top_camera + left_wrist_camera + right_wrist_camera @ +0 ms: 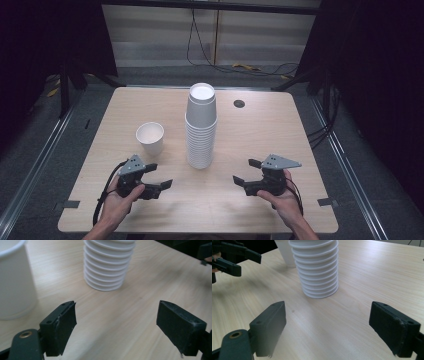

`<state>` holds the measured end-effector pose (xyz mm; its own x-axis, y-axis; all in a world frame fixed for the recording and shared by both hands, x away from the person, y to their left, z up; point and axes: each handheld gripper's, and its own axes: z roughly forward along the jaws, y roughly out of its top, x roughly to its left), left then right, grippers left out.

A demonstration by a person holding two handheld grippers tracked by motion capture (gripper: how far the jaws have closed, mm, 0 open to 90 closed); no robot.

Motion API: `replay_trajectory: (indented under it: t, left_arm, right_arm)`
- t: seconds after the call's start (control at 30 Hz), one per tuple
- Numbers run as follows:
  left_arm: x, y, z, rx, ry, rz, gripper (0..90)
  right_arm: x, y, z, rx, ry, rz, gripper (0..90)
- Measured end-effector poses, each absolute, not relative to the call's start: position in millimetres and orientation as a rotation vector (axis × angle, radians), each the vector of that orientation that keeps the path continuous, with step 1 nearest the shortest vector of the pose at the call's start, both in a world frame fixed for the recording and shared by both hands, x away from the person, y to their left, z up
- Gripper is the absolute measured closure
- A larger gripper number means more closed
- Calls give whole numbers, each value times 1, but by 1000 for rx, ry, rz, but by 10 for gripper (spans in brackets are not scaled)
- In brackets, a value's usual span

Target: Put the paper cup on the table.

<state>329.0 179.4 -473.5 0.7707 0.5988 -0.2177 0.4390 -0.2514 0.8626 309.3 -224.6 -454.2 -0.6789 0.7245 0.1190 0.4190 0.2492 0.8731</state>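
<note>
Near the middle of the surface (250,130) there's my tall stack of white paper cups (201,127), standing upright and a bit closer to the far edge than to me. A single paper cup (150,138) sits on its own toward the left edge, mouth up, near the stack but not touching it.

I've got both hand-held grippers down by the near edge, one on each side of the stack. My left hand-held gripper (161,176) is in front of the single cup, jaws spread wide with nothing between them, pointing in toward the middle. In the left gripper view the single cup (15,280) looms at the left and the stack's bottom rims (107,267) are straight ahead.

My right hand-held gripper (246,171) mirrors it toward the right edge, jaws just as wide and holding nothing. Both are well short of the stack (317,270), just bare wood in between.
</note>
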Motion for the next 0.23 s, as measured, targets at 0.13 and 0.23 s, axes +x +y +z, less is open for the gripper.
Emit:
replay_trajectory:
  t: [0.13, 0.23]
  left_arm:
    - [315, 172, -472, 1911, 734, 255, 160]
    - [314, 172, -475, 1918, 728, 244, 160]
  right_arm:
    - [309, -222, -460, 1055, 2242, 1392, 143]
    - [310, -218, -464, 1074, 2271, 1356, 144]
